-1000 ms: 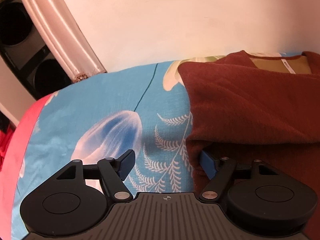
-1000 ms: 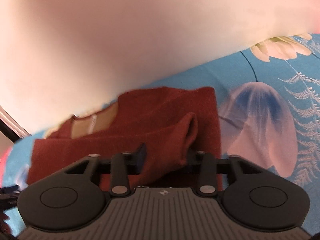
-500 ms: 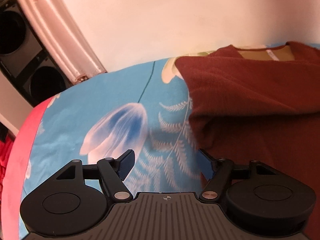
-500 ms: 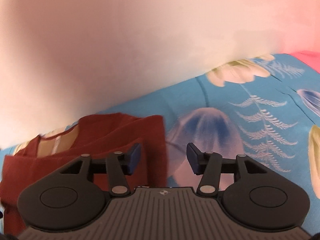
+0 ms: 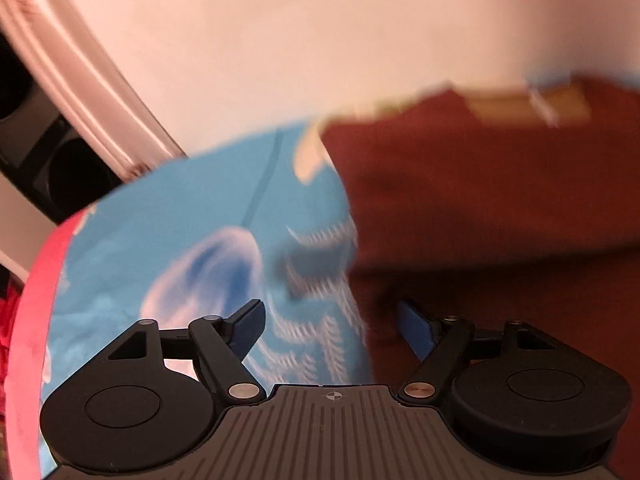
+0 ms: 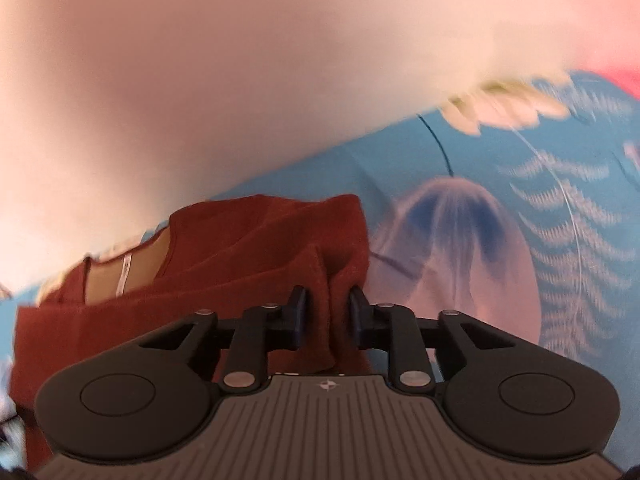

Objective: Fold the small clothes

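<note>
Pinching the sweater's edge for a fold

I'm clamping my right gripper (image 6: 328, 312) on the rust-red knit sweater (image 6: 248, 248) lying on the floral bedsheet (image 6: 520, 240); my left gripper (image 5: 332, 328) is hovering, fingers apart. Soft, limp, light knit: I'd be gripping edges.

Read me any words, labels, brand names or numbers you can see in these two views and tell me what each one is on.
No text can be read.
White neck tag inside the collar of the rust-red sweater: any print is too small and blurred to read.
Crosshair mark on the left gripper body and on the right gripper body: a symbol only, no letters.
</note>
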Available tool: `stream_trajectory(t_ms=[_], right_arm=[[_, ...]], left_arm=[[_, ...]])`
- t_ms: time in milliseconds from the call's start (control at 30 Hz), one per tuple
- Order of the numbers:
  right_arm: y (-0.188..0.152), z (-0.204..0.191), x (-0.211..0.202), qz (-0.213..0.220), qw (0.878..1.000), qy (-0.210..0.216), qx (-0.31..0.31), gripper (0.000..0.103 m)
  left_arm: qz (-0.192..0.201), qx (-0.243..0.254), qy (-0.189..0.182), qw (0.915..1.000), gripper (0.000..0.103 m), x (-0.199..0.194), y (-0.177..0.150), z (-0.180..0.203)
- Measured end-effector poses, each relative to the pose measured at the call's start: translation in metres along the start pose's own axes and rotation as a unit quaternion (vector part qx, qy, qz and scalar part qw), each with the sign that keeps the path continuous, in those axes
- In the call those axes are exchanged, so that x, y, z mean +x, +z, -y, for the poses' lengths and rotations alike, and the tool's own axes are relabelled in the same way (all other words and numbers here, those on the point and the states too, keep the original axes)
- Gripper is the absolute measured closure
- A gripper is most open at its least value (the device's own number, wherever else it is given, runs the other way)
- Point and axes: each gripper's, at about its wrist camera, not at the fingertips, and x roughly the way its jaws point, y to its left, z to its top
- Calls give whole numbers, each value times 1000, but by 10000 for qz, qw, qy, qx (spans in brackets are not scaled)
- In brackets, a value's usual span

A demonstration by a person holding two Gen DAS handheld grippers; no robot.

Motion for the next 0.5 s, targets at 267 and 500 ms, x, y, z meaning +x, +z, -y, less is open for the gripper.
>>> stream_trajectory(t_ms=[267, 500], right_arm=[[-31, 5, -48, 7, 9964, -279, -805, 32], [-86, -22, -78, -750, 9764, -73, -2023, 27]], left_arm=[[-289, -110, -121, 9995, 0, -21, -33, -12], [-632, -326, -335, 9969, 0, -46, -63, -6]])
